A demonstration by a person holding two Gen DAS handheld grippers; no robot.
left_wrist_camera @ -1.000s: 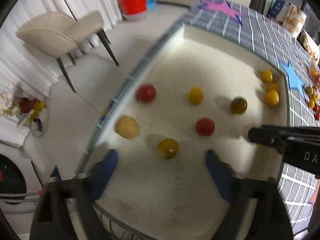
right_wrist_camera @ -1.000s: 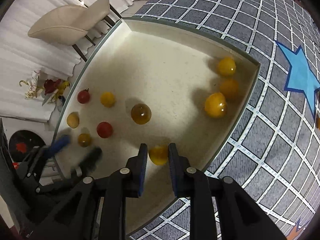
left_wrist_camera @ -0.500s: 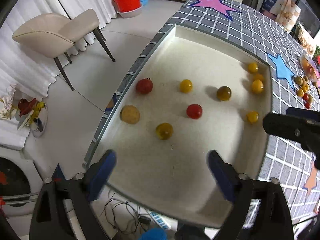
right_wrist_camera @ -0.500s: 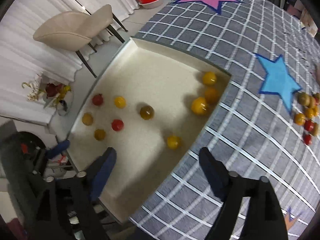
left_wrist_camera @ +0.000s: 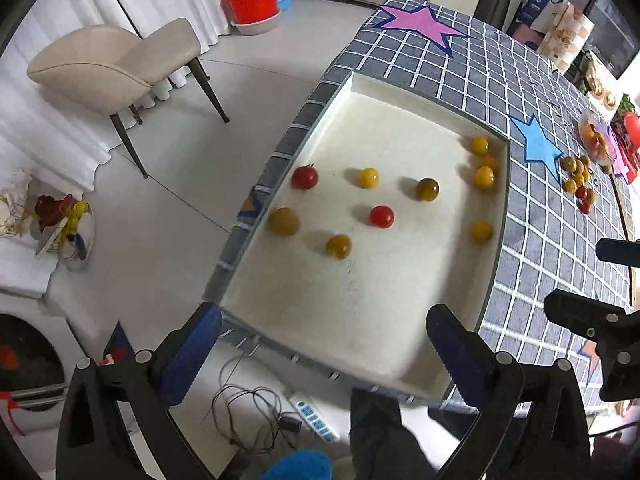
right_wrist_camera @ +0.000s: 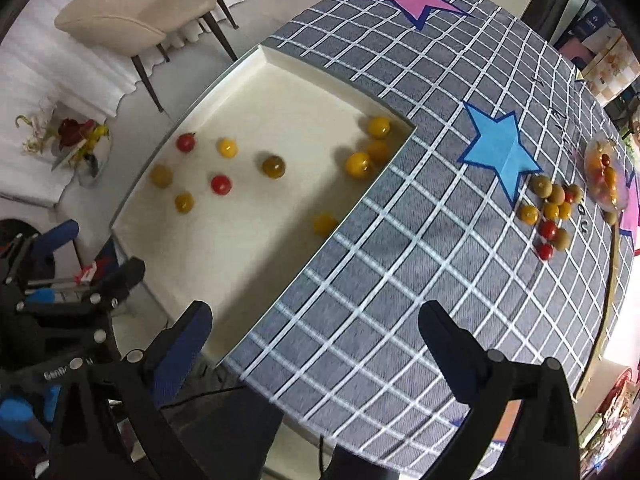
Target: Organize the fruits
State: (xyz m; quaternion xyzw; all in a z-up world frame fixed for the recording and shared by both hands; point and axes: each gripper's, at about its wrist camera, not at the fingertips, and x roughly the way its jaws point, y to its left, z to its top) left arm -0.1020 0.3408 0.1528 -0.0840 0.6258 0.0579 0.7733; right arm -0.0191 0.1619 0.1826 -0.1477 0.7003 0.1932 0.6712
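Below the right gripper [right_wrist_camera: 316, 344], just opened and empty, a yellow tomato [right_wrist_camera: 324, 224] lies in the tray [right_wrist_camera: 256, 264].

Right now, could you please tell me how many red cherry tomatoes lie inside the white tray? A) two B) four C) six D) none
A: just two red cherry tomatoes lie in the white tray, both towards its chair-side half; the other fruits in it are yellow or olive.
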